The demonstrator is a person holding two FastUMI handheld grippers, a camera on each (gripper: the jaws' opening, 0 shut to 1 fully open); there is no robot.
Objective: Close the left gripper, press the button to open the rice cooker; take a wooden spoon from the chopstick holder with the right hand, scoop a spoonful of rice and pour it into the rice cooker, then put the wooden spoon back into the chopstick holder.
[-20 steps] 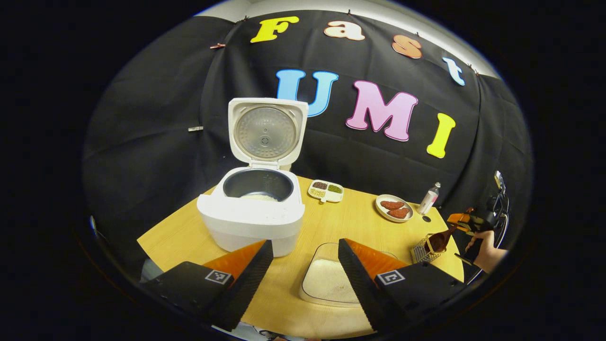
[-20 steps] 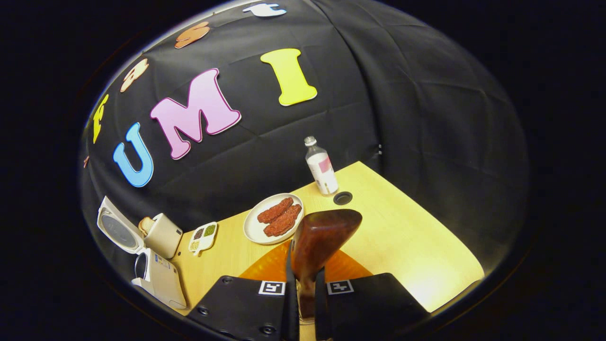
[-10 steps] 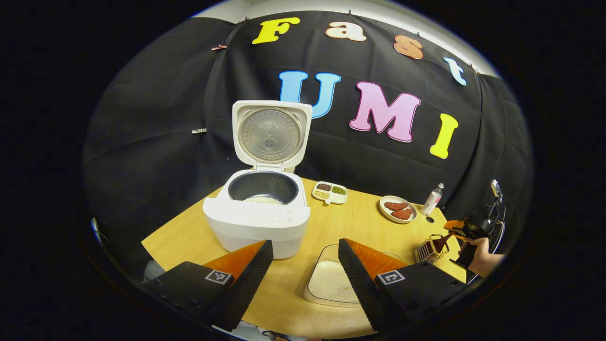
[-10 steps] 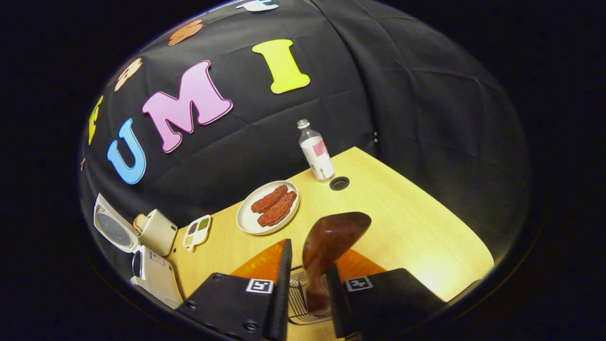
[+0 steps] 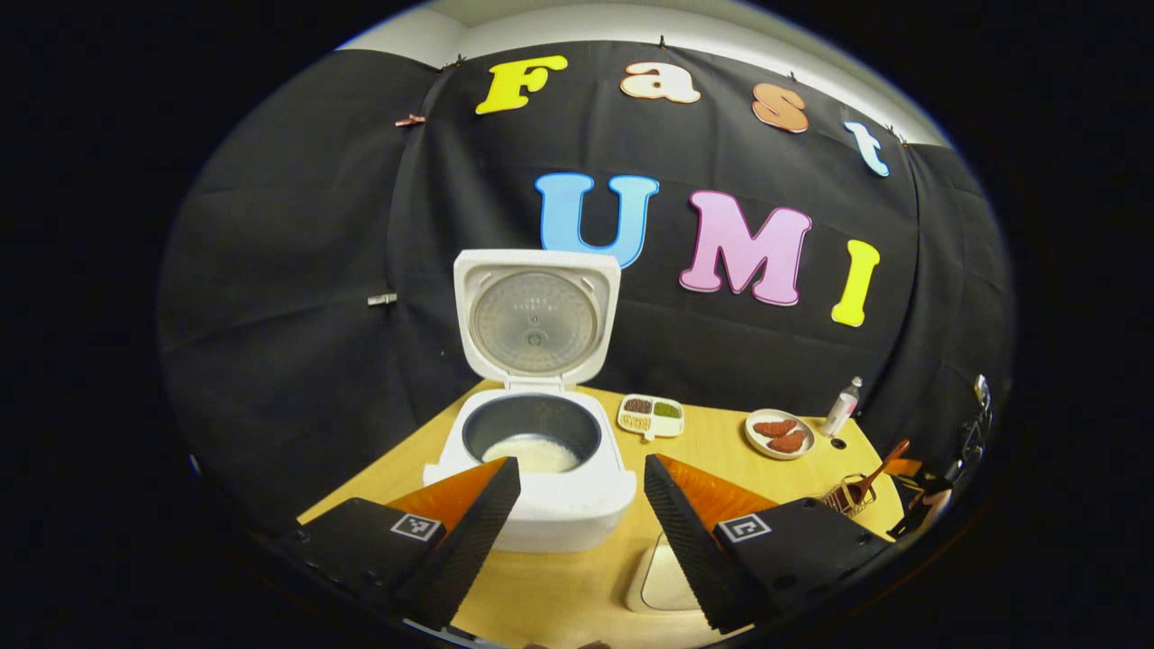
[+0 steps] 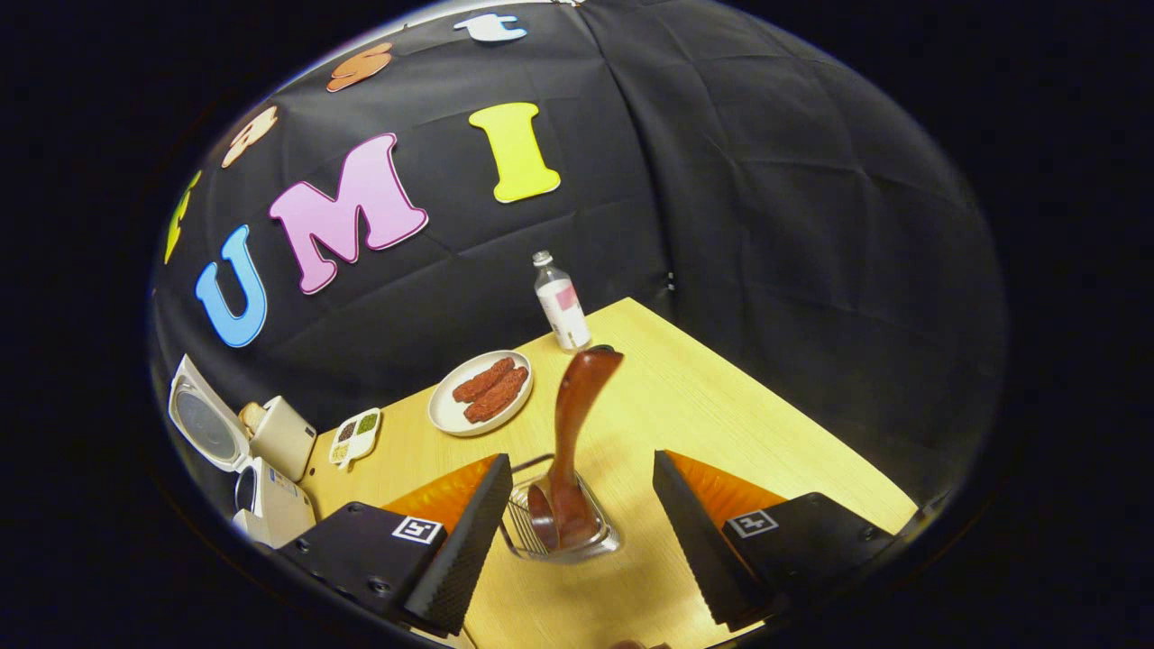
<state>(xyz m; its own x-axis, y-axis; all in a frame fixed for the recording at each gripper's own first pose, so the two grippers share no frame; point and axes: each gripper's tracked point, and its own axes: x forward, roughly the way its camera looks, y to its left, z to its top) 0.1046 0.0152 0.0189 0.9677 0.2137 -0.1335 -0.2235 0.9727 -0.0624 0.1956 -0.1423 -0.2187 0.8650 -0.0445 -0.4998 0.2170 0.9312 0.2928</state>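
Spoon: wooden spoon [image 6: 574, 424] stands tilted in chopstick holder [image 6: 561, 532], between spread fingers of right gripper [image 6: 579, 532], touching neither | left gripper [image 5: 581, 527] wide open, empty | rice cooker [image 5: 539, 469] lid up, at holder's 9 o'clock | table [image 6: 766, 433] bare toward its 3 o'clock edge | bottle [image 6: 561, 305] label unreadable

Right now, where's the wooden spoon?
In the right gripper view the wooden spoon stands in the wire chopstick holder, between the open right claw's fingers, near the plate.
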